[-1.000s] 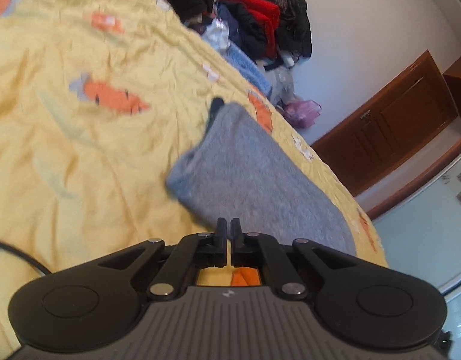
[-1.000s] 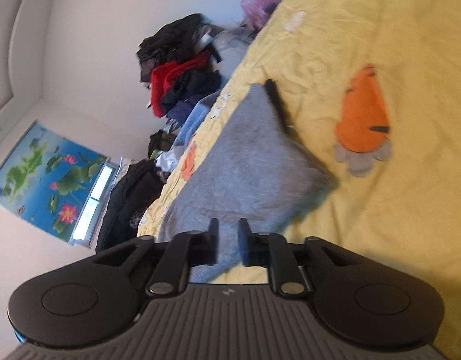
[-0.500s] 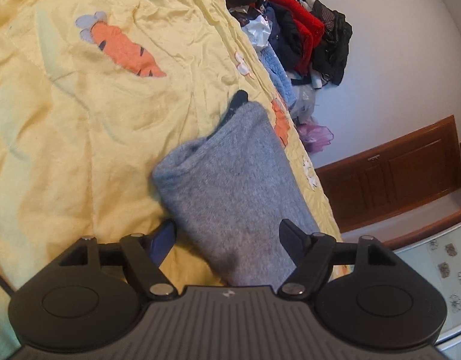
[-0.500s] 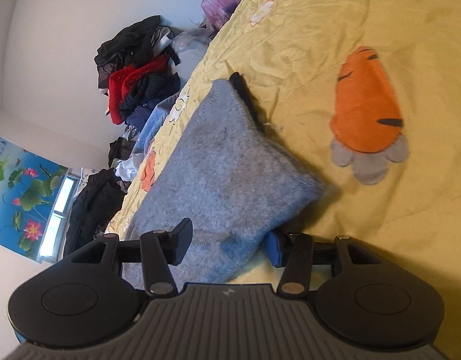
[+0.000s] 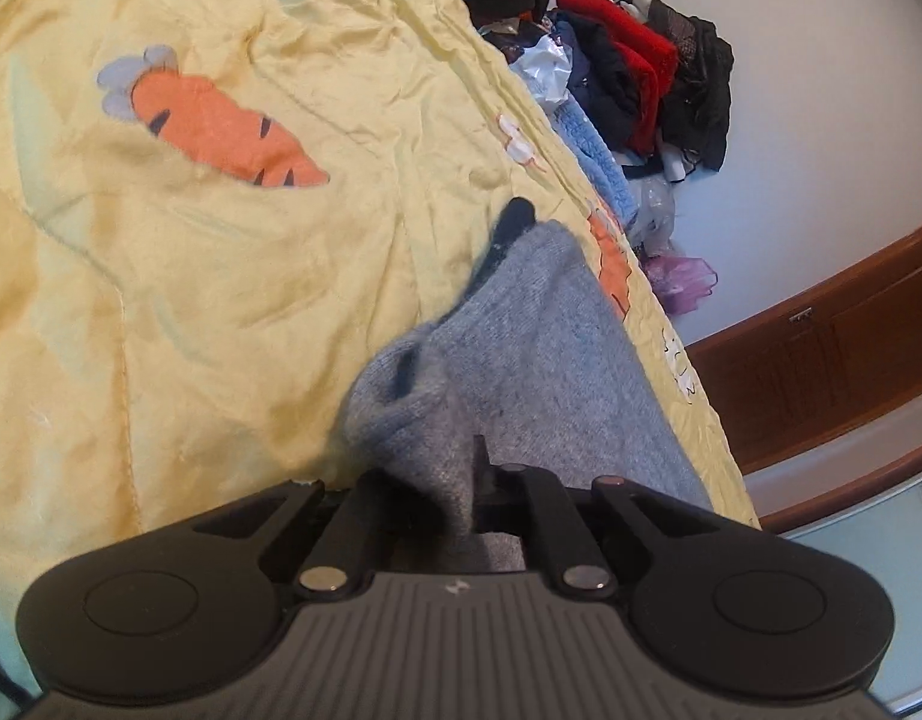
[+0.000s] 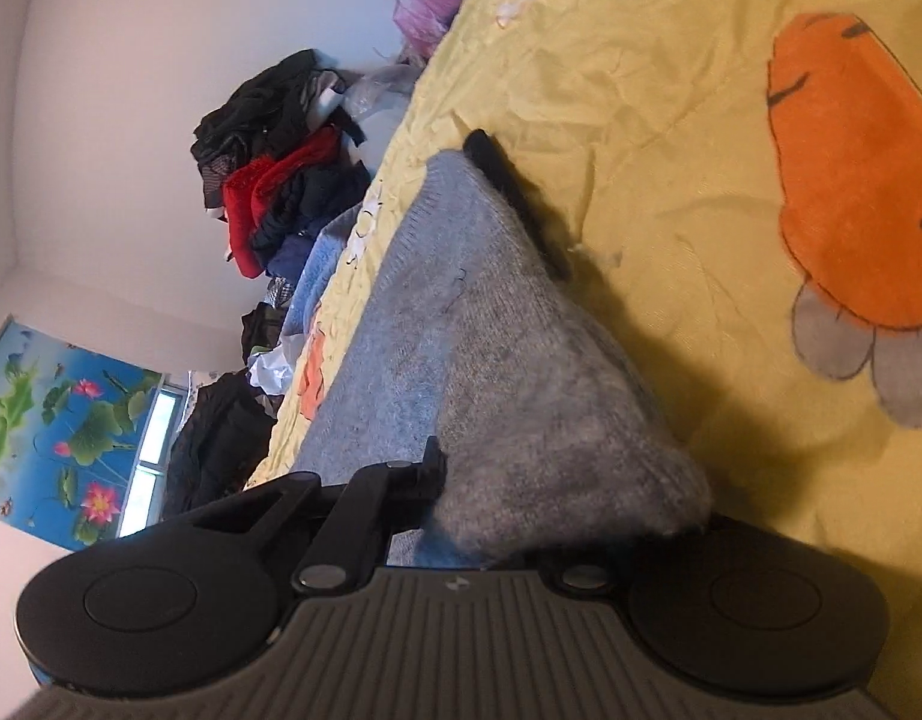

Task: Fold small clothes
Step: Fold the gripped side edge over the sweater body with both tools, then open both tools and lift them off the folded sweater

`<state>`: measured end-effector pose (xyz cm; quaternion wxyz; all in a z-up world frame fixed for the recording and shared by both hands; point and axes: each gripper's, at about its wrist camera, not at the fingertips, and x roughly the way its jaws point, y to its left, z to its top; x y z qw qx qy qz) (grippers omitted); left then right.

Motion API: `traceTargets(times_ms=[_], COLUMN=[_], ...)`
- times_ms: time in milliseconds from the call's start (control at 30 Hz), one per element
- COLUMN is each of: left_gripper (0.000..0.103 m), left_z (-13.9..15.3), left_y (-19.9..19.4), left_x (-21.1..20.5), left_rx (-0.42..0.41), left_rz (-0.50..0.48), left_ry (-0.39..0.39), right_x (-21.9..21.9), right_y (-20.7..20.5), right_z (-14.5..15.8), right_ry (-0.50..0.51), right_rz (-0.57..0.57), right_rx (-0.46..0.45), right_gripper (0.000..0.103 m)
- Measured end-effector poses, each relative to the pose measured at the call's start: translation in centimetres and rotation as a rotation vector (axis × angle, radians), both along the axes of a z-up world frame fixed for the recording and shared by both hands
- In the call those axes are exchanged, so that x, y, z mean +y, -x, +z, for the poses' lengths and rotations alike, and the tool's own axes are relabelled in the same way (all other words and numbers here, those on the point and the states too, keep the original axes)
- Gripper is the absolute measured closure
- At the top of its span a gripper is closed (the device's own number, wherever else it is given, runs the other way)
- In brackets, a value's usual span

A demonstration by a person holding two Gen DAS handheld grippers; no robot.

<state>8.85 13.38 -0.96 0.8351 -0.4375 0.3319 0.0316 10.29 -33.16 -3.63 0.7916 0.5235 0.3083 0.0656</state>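
Grey knit cloth (image 5: 551, 360) lies on the yellow sheet (image 5: 191, 300), near the bed's edge. Left gripper (image 5: 461, 480) pinches one near corner, and right gripper (image 6: 521, 516) pinches the other. It looks partly folded already; another fold probably comes next.

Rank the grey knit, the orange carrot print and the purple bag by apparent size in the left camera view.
1. grey knit, though nearness inflates it
2. carrot print
3. purple bag, farthest away, so true size unsure
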Motion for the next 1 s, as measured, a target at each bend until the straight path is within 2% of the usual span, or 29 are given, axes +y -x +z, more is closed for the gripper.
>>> traceTargets(times_ms=[67,233,400,533,633,767,833,900,967,1000], left_gripper=[0.098,0.099,0.099,0.099,0.099,0.098,0.096,0.093,0.076,0.071], left_z=[1.0,4.8,6.9,6.1,4.1,1.4,0.9,2.1,3.8,4.6], left_y=[0.5,2.3,6.0,10.4,14.3,17.4,17.6,18.4,19.3,19.8], left_x=[0.0,-0.3,0.3,1.0,1.8,2.0,1.6,1.6,2.5,3.2], left_rx=[-0.03,-0.116,-0.167,-0.123,-0.049,0.039,0.049,0.036,0.022,0.014], left_rz=[-0.013,-0.095,-0.145,-0.175,-0.167,-0.186,-0.249,-0.252,-0.237,-0.206], left_ry=[-0.016,-0.066,-0.065,-0.055,-0.025,-0.043,-0.117,-0.206,-0.306,-0.343], right_x=[0.0,-0.4,-1.2,-2.2,-3.1,-3.4,-3.1,-3.6,-5.3,-6.3], right_y=[0.5,2.4,5.7,10.3,14.4,18.6,19.6,20.5,21.7,22.1], right_z=[0.4,3.2,4.6,4.7,4.0,2.6,2.3,3.1,4.5,5.3], right_ry=[0.009,0.022,-0.013,-0.038,-0.09,-0.093,-0.005,0.104,0.133,0.164], right_rz=[-0.001,0.022,0.081,0.12,0.132,0.148,0.154,0.12,0.085,0.068], right_rx=[-0.025,-0.156,-0.197,-0.175,-0.135,-0.052,-0.021,-0.003,-0.061,-0.081], right_gripper=[0.087,0.088,0.088,0.088,0.088,0.088,0.082,0.054,0.042,0.042])
